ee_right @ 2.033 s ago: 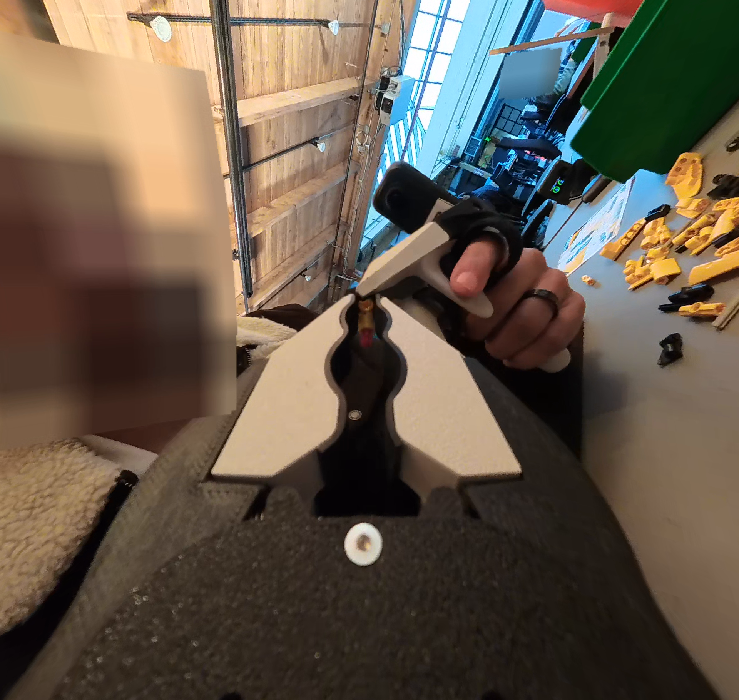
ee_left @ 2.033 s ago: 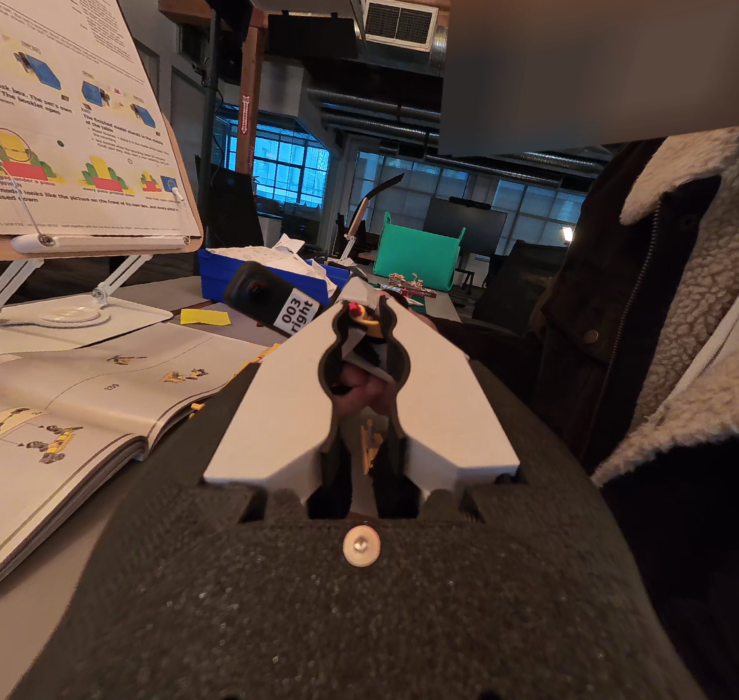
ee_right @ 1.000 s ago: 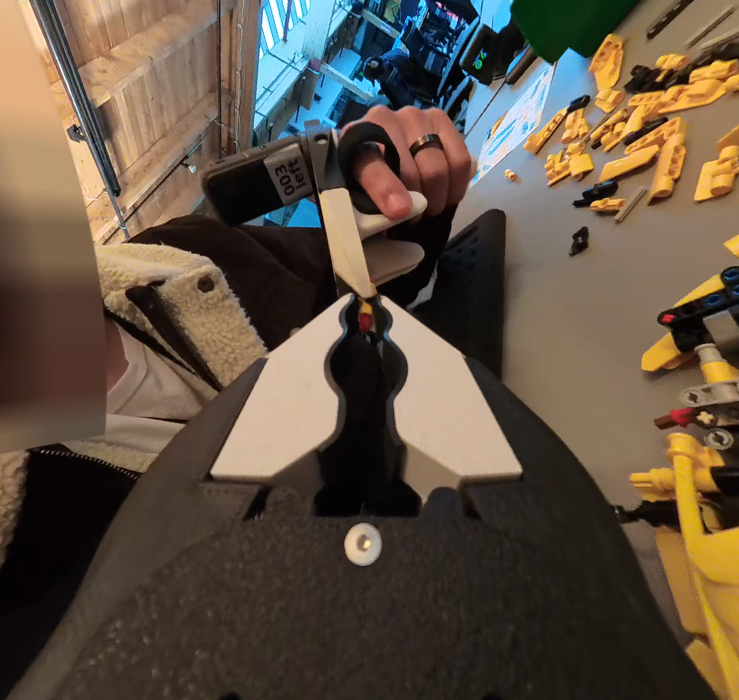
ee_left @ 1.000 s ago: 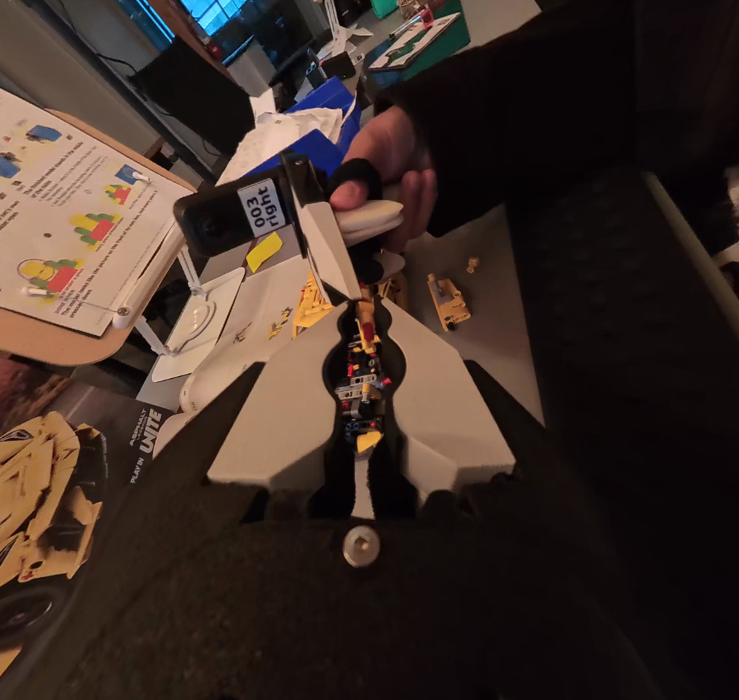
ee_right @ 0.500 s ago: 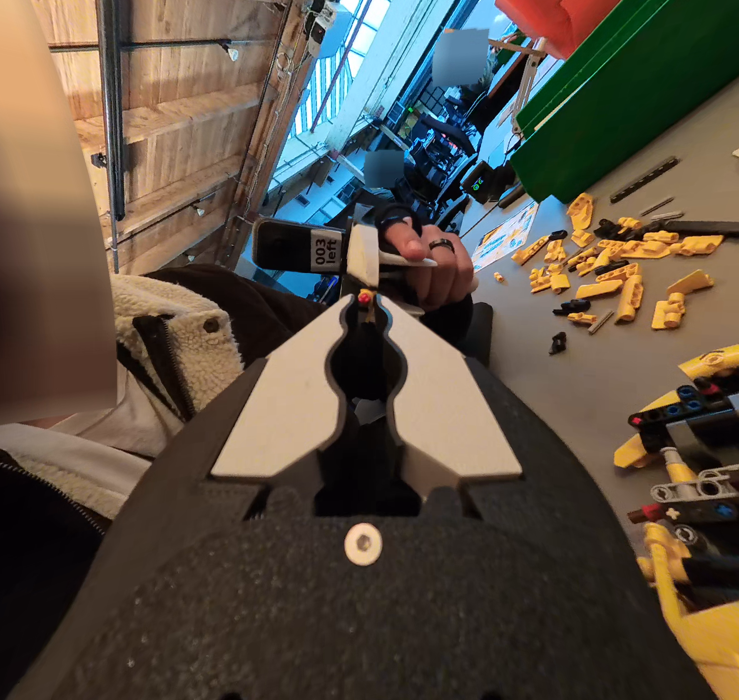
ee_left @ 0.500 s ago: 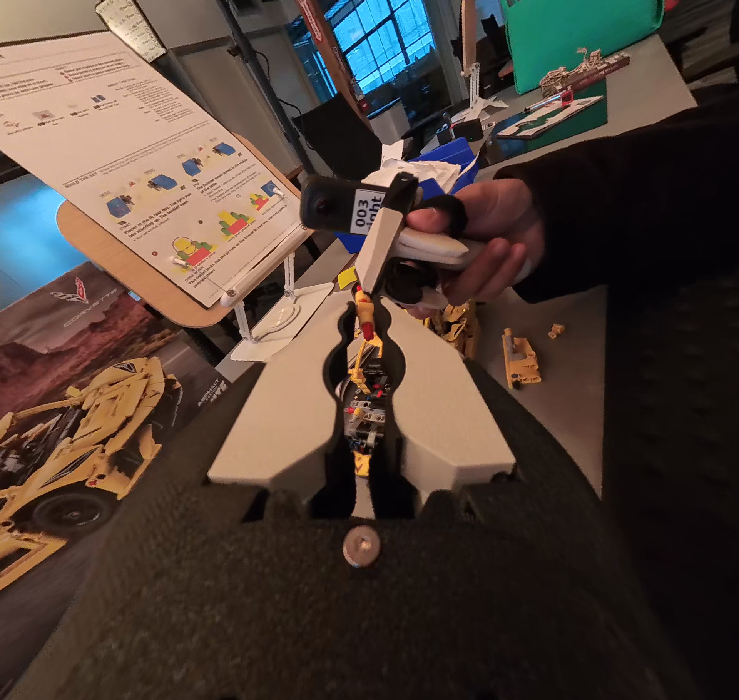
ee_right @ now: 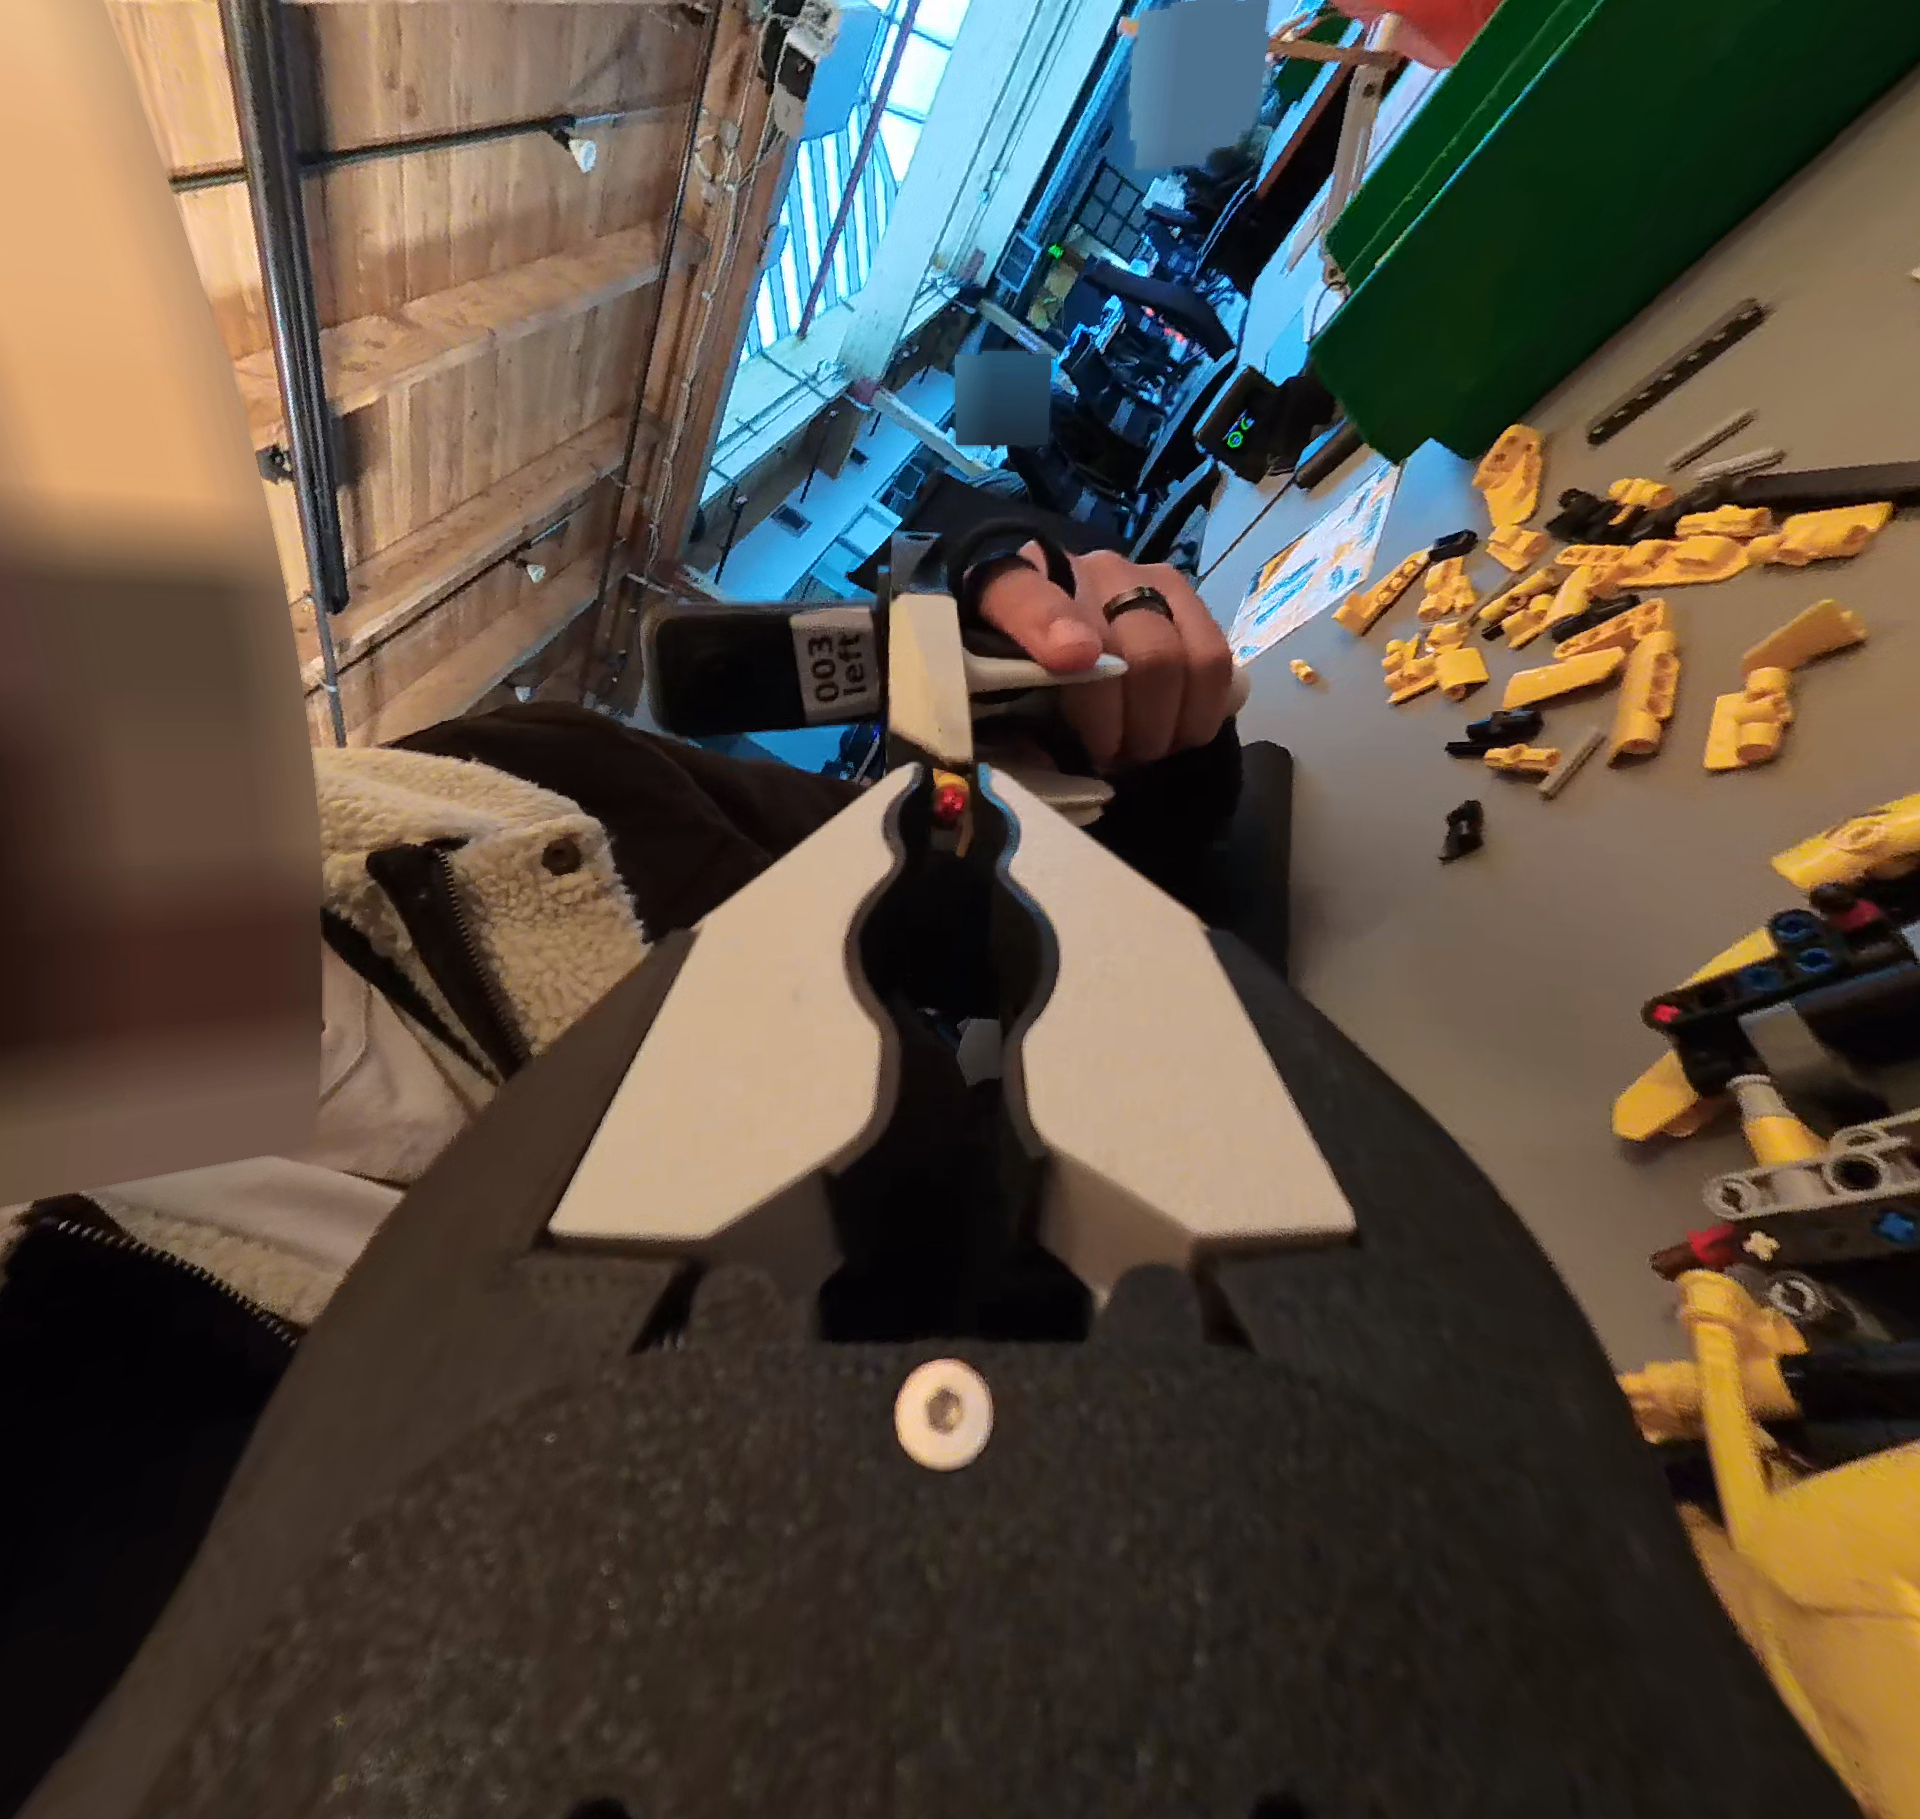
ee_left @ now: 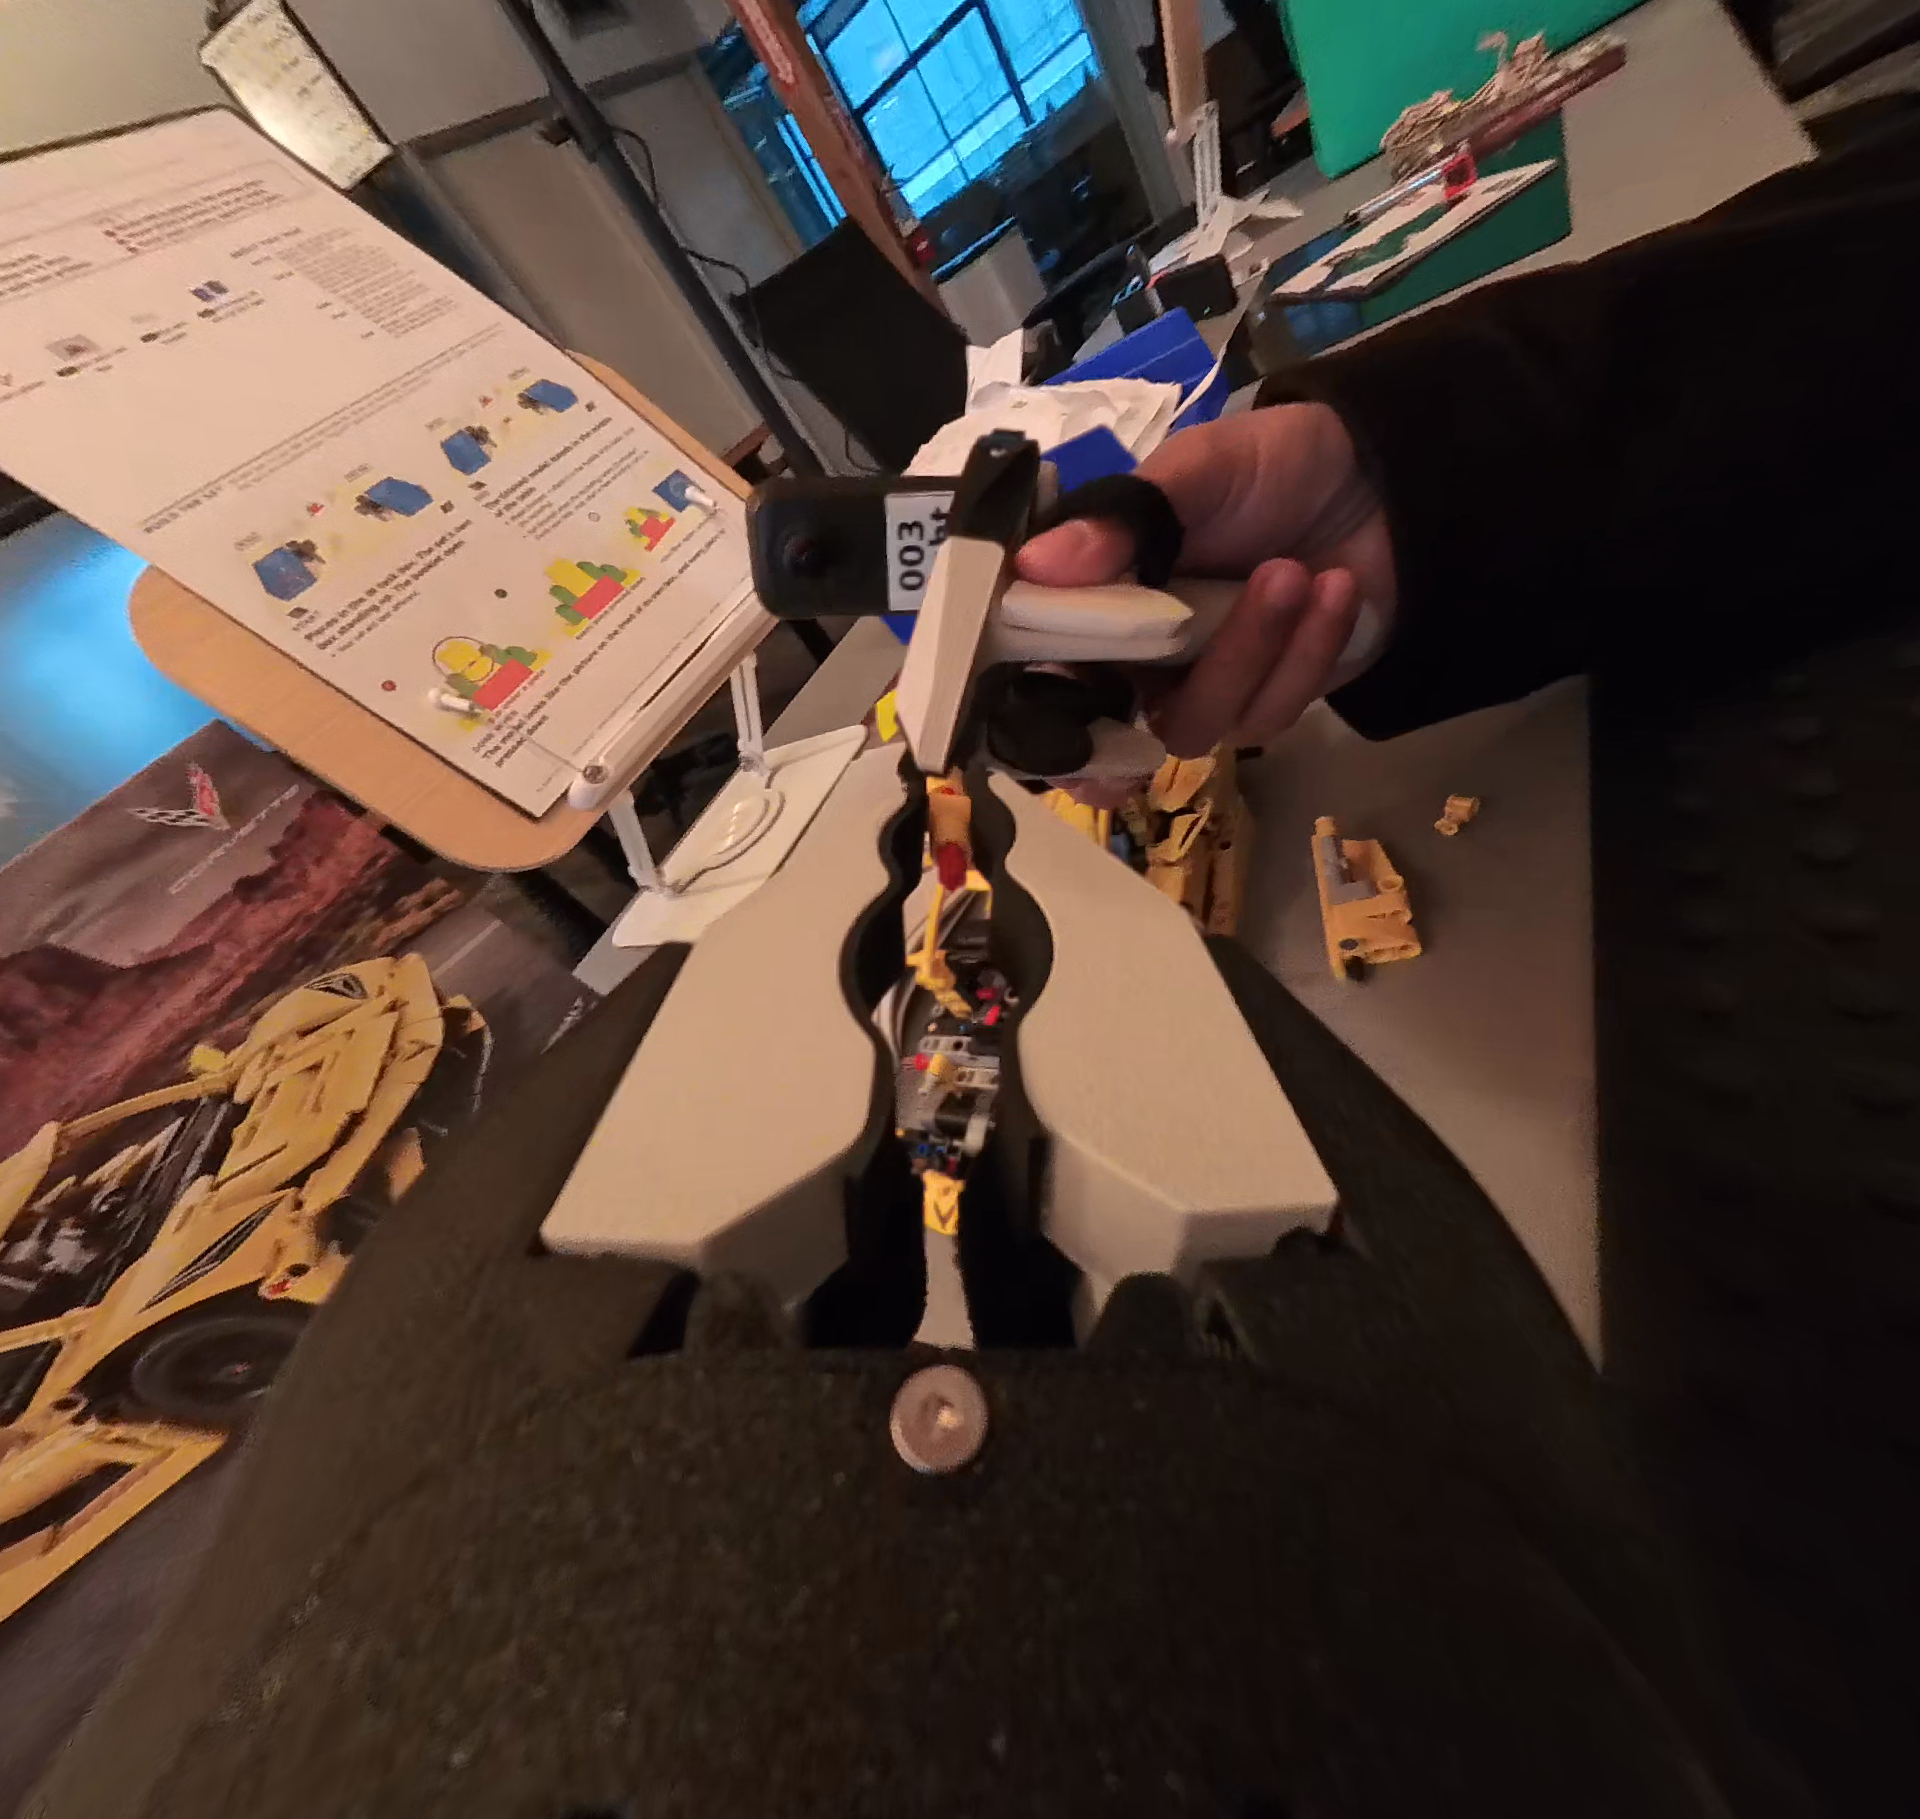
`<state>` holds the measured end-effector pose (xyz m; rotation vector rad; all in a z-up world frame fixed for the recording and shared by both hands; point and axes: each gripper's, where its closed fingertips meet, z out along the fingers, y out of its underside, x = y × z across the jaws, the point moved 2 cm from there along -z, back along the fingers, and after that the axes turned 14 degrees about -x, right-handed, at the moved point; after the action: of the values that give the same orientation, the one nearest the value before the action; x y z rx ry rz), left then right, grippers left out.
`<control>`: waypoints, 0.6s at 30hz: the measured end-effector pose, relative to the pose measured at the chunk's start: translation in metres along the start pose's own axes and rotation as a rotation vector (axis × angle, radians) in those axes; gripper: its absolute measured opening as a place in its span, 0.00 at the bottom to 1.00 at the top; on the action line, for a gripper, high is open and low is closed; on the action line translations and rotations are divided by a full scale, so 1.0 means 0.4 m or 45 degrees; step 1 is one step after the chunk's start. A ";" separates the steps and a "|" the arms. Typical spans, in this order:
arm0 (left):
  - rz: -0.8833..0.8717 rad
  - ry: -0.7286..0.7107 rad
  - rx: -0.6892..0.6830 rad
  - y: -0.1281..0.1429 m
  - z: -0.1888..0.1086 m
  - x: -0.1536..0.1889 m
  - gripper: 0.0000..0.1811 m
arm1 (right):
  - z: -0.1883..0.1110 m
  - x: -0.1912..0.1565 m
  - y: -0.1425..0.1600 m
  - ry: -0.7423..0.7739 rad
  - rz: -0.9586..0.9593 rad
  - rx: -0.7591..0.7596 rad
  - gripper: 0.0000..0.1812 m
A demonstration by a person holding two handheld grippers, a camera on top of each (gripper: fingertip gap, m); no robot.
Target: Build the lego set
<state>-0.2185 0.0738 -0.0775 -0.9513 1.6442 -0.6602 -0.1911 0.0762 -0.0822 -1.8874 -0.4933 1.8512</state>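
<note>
While both tools meet tip to tip above the grey counter (ee_left: 1455, 1073), the left gripper (ee_left: 951, 819) is closed narrowly on a small yellow lego piece with a red pin (ee_left: 948, 834), pinched at the very ends of its pale grey fingers (ee_left: 1122, 1021). From the other side, the right gripper (ee_right: 948, 801) is likewise drawn in tight on that same small piece, whose red end shows between its tips. Whether each tool bears on the yellow part or on the red pin, the views do not settle.

This looks like a mid-air joining step: the pin being seated in, or adjusted against, the yellow part. The next move probably calls for a straight push along the pin's axis with both holds kept firm, since so small a piece could twist out sideways.

Below the left gripper, seen through its gap, lies the partly built yellow and black lego car chassis (ee_left: 951, 1073); the right wrist view shows it at the right edge. Loose yellow and black lego parts (ee_right: 1600, 616) lie scattered farther along the counter near a green bin (ee_right: 1621, 242). A printed instruction sheet on a tilted wooden stand (ee_left: 343, 522) and the set's box with a yellow car picture (ee_left: 208, 1146) sit to one side. Behind are blue-lit windows and a timber ceiling.
</note>
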 end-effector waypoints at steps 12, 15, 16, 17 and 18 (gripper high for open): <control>-0.390 0.032 0.127 0.010 0.028 -0.016 0.04 | -0.080 -0.015 -0.046 0.064 -0.098 0.190 0.10; -0.616 0.097 0.141 0.018 0.032 -0.028 0.04 | -0.087 -0.025 -0.059 0.142 -0.210 0.245 0.07; -0.730 0.144 0.171 0.020 0.031 -0.034 0.04 | -0.092 -0.032 -0.065 0.179 -0.268 0.274 0.07; -0.839 0.186 0.213 0.022 0.029 -0.042 0.04 | -0.097 -0.037 -0.071 0.228 -0.338 0.302 0.07; -0.935 0.219 0.261 0.023 0.024 -0.052 0.04 | -0.102 -0.038 -0.076 0.291 -0.408 0.323 0.07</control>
<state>-0.2095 0.0966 -0.0767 -1.3792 1.3102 -1.4067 -0.1492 0.0904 -0.0528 -1.7078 -0.4309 1.4012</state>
